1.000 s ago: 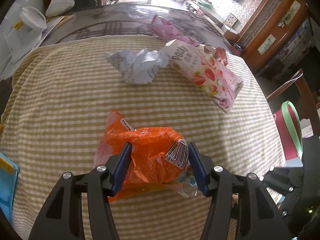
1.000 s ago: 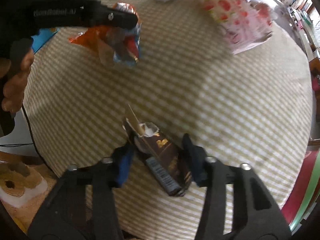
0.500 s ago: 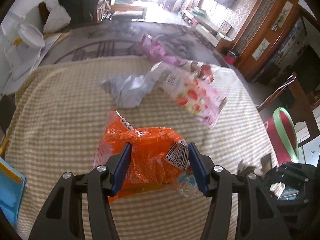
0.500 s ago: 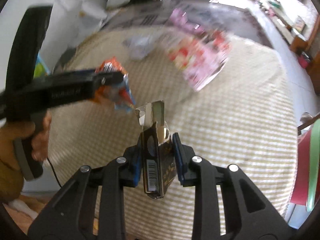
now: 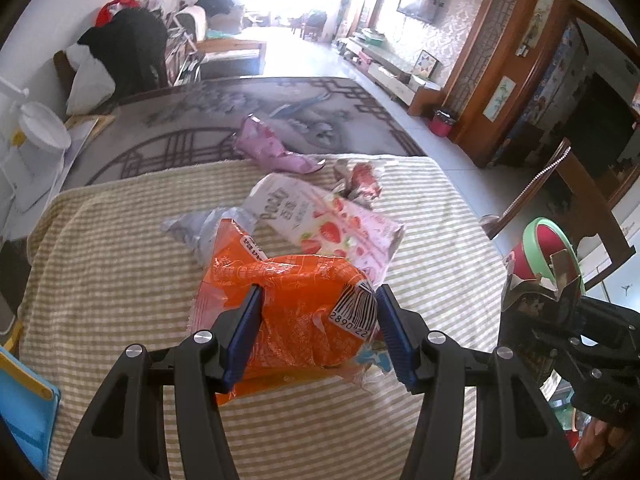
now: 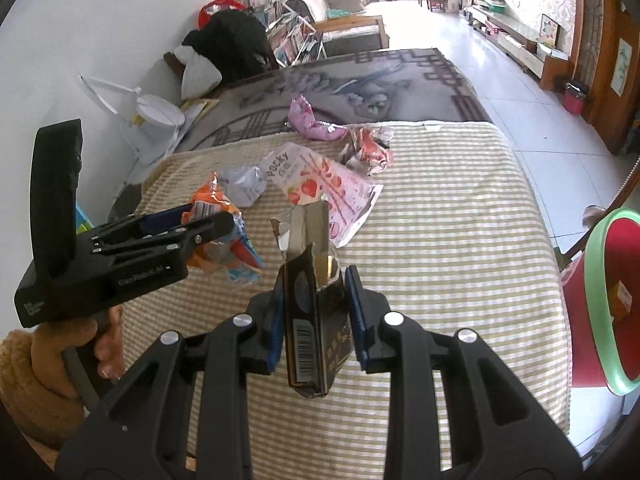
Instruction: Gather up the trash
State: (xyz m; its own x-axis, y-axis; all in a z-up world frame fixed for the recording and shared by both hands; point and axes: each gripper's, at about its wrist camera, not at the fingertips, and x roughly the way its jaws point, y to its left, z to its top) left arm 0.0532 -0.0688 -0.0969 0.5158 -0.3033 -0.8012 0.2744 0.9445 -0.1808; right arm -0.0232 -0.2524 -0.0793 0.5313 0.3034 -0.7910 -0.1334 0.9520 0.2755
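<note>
My left gripper (image 5: 318, 330) is shut on a crumpled orange snack wrapper (image 5: 288, 312) and holds it above the striped cloth; it also shows in the right wrist view (image 6: 208, 220). My right gripper (image 6: 316, 312) is shut on a torn dark brown carton (image 6: 316, 320), lifted off the table; the carton also shows at the right of the left wrist view (image 5: 536, 292). On the cloth lie a pink Pocky bag (image 6: 328, 184), a crumpled white paper (image 6: 244, 186), a red-white wrapper (image 6: 370, 148) and a pink wrapper (image 6: 314, 124).
A red bin with a green rim (image 6: 612, 300) stands beside the table's right edge and also shows in the left wrist view (image 5: 548, 248). The striped tablecloth (image 6: 460, 240) covers the near half of the table. A blue object (image 5: 24, 404) sits at the left edge.
Both grippers have risen from the table with their trash. The right gripper closed on the dark carton and lifted it upright. The left gripper raised the orange wrapper.
</note>
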